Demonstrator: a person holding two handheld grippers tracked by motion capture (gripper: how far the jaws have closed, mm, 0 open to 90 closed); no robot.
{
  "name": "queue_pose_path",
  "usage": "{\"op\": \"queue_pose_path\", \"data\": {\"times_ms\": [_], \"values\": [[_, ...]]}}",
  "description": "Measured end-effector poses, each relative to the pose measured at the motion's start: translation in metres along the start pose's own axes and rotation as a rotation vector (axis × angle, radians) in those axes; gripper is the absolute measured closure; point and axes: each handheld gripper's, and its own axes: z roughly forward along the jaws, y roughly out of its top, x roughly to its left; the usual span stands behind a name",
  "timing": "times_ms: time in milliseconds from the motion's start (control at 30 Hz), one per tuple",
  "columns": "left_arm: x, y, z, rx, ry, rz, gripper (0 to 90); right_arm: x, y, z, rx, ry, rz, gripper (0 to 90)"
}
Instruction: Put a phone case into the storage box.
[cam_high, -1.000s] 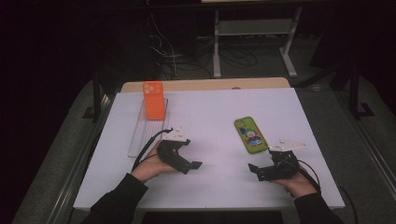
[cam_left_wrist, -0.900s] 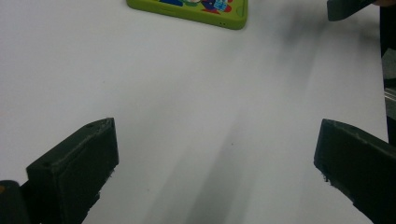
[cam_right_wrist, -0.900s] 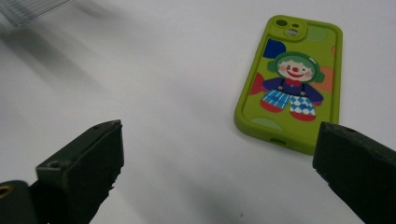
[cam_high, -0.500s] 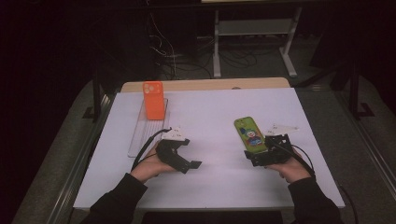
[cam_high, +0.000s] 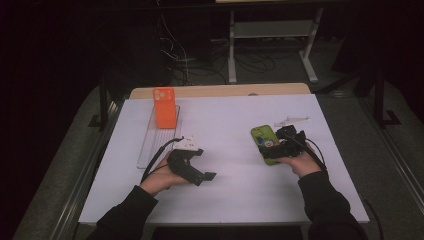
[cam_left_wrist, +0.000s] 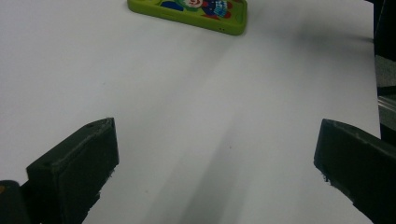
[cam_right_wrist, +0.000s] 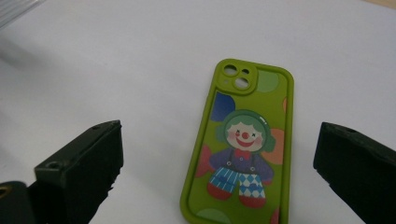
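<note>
In the high view, the green phone case (cam_high: 265, 144) is seen lying flat on the white table (cam_high: 240, 120), with the right gripper (cam_high: 279, 148) set at its near end and the left gripper (cam_high: 202, 176) held well apart. In the left gripper view, the jaws are spread wide over bare table, the case (cam_left_wrist: 196, 11) lying far ahead. In the right gripper view, the jaws are parted wide, the case (cam_right_wrist: 243, 144) lying between them, untouched.

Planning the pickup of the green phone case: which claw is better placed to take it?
The right claw. Its open jaws straddle the green clown phone case, which lies flat on the white table. The left claw rests open farther off, with bare table between its jaws.
</note>
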Motion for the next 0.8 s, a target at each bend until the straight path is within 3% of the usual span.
{"op": "queue_pose_path", "data": {"times_ms": [333,500,800], "values": [[0.000,0.000,0.000,-0.007,-0.008,-0.006,0.0,-0.005,0.008,0.021,0.071,-0.041,0.051,0.8],[0.001,0.000,0.000,-0.004,-0.008,-0.004,0.0,-0.007,0.007,0.032,0.148,-0.080,0.084,0.8],[0.001,0.000,0.000,-0.001,-0.009,-0.006,0.0,-0.008,0.004,0.046,0.223,-0.105,0.095,0.8]]}}
